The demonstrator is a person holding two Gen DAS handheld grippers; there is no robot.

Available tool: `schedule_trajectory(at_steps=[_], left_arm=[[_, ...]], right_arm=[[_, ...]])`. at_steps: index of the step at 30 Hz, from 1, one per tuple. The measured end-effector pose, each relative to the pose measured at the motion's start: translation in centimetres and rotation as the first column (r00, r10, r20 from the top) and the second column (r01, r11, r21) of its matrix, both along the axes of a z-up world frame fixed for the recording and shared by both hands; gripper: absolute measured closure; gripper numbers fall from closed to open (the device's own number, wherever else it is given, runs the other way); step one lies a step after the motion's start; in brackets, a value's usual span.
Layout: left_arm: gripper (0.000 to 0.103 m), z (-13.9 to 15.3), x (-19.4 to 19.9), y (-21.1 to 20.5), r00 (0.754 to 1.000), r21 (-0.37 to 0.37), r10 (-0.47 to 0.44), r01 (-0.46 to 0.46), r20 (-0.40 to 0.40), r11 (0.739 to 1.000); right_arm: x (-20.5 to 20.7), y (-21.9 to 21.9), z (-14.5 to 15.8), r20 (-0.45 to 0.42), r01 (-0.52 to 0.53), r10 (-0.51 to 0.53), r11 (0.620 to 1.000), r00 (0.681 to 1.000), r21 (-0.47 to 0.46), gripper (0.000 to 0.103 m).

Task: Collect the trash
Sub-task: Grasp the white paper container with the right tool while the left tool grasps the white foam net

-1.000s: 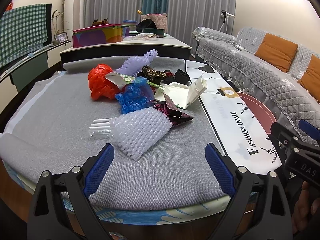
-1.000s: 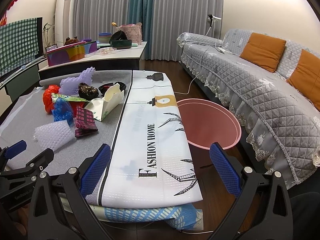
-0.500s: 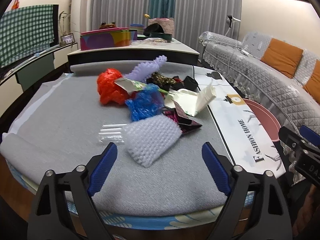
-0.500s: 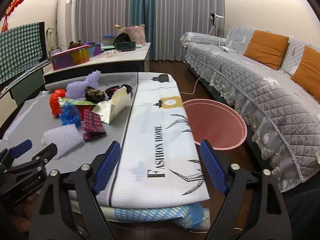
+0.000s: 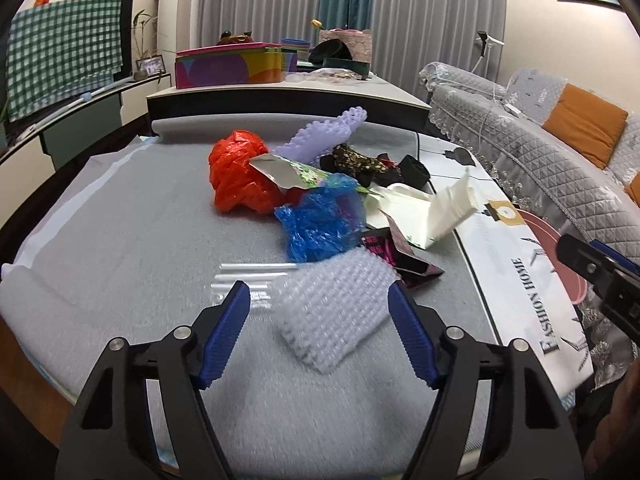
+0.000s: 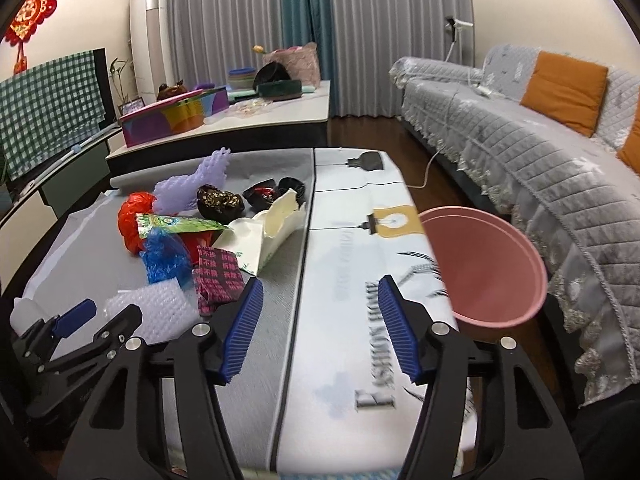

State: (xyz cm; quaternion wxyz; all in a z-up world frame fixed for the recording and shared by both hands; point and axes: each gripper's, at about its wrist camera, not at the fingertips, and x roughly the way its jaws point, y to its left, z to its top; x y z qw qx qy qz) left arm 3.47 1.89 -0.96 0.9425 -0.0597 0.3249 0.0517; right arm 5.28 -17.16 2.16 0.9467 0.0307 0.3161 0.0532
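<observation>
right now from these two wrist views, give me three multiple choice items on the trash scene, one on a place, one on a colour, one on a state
1. Where is the pink bin?
A. on the grey mat
B. off the table's edge, on the sofa side
C. on the far counter

2. What colour is the crumpled plastic bag just behind the white foam net?
A. blue
B. yellow
C. black

3. How is the left gripper set?
A. shut on the foam net
B. shut on nothing
C. open, holding nothing

Answers:
1. B, the bin sits below the table edge, between it and the sofa.
2. A, the blue bag lies between the net and the red bag.
3. C, its blue fingers stand wide apart around the net's near end, not closed on it.
</observation>
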Motion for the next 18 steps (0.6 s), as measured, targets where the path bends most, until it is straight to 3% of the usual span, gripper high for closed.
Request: schedule_trajectory(at_steps=[6,15,18], left_arm=[[0.043,-0.8,1.3,0.9,1.0,-0.013,0.006,-0.007,-0.029,1.0],[0.074,-1.7,2.1,1.8,0.998,-0.047,-0.02,0.017,-0.063,0.999],[0.083,-1.7,2.3,1.8,0.997,-0.057,-0.036,0.032,-0.067,0.998]], right_arm=[[4.4,1.4,-1.4,-0.051,-0.019,0.021,0.999,0.998,0.034,0.043],[8.3,3.3,-3.2,-0.092,-0.036,0.042,0.997,0.995,0.066,0.044],[9.0,4.0,-3.4,-0.097,-0.054,0.061,0.996,0.993,0.072,0.054]])
